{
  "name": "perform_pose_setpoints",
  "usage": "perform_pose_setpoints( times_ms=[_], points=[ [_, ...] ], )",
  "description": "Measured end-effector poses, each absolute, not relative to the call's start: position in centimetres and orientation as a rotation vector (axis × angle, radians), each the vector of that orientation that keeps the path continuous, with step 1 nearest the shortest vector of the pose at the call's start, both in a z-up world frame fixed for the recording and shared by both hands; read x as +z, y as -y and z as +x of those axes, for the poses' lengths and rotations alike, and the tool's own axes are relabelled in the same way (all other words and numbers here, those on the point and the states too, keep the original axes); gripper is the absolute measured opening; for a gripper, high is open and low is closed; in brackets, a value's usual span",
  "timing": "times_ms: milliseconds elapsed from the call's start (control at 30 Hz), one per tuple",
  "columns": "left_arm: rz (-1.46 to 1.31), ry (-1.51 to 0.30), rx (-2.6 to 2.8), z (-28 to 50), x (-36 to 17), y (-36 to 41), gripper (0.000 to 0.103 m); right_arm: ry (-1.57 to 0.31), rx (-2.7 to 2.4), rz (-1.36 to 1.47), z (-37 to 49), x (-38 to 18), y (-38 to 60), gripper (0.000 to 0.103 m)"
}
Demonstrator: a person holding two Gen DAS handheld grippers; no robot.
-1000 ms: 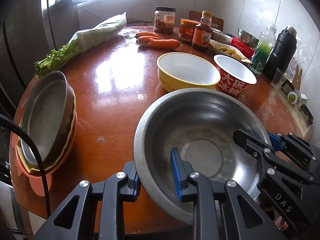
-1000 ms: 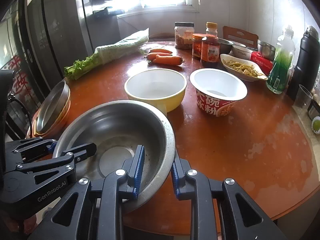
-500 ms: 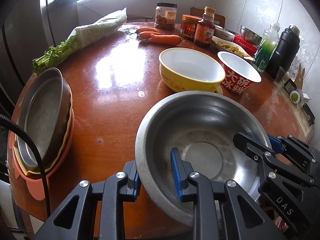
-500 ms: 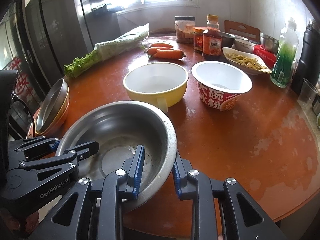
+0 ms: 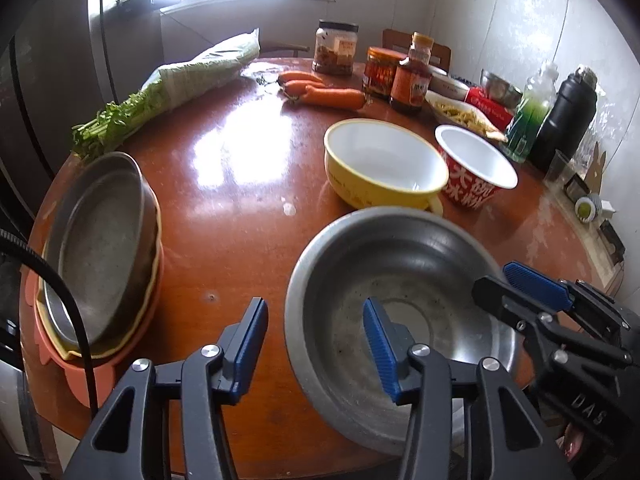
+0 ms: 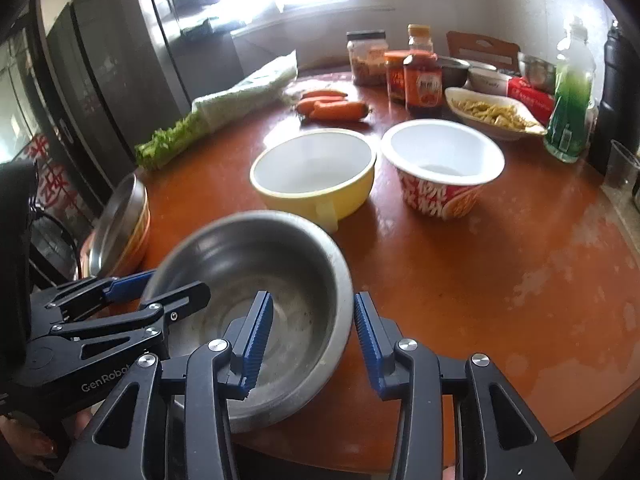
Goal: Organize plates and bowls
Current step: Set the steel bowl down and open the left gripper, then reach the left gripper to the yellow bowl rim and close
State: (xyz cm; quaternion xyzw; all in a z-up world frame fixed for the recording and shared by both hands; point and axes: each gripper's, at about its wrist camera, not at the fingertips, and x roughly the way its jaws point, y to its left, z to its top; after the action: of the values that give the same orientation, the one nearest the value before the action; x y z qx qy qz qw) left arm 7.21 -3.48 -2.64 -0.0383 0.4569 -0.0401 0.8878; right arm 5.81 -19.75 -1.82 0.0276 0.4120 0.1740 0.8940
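A round reddish-brown bench (image 5: 224, 208) fills a kitchen corner, with bright window light glaring off its top and a dark fridge (image 6: 100, 80) standing to one side. Near the front edge sits a steel bowl (image 5: 400, 280), empty, resting on the bench. Both grippers straddle its rim from opposite sides: the left gripper (image 5: 316, 344) has one blue-padded finger outside the wall and one inside, and the right gripper (image 6: 314, 336) stands the same way on the other side. The fingers of both have just been opening, and now stand apart with the rim between them but clear gaps at the pads, so nothing is clamped. Just behind the steel bowl is a yellow bowl (image 5: 384, 168) with a white inside, its small handle almost touching the steel rim, and beside that a red-and-white paper bowl (image 5: 476, 168). At the left edge of the bench a stack of plates (image 5: 100, 256) sits tilted, a steel one on top of a yellow one and an orange one. Farther back lie carrots (image 5: 324, 90), a wrapped bundle of greens (image 5: 180, 88), jars (image 5: 380, 72) and a green bottle (image 6: 570, 100).
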Motion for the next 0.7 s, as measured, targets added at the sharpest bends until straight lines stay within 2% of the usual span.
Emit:
perform_pose_setpoints(
  times_ms=[400, 700],
  points=[
    [-0.092, -0.885, -0.070, 9.0, 1.4, 3.0, 0.055, -0.804, 0.373, 0.114, 8.4, 1.5, 20.7, 0.048],
    [-0.094, -0.901, -0.057, 12.5, 1.1, 3.4, 0.055, -0.841, 0.373, 0.098, 12.2, 0.3, 19.8, 0.047]
  ],
)
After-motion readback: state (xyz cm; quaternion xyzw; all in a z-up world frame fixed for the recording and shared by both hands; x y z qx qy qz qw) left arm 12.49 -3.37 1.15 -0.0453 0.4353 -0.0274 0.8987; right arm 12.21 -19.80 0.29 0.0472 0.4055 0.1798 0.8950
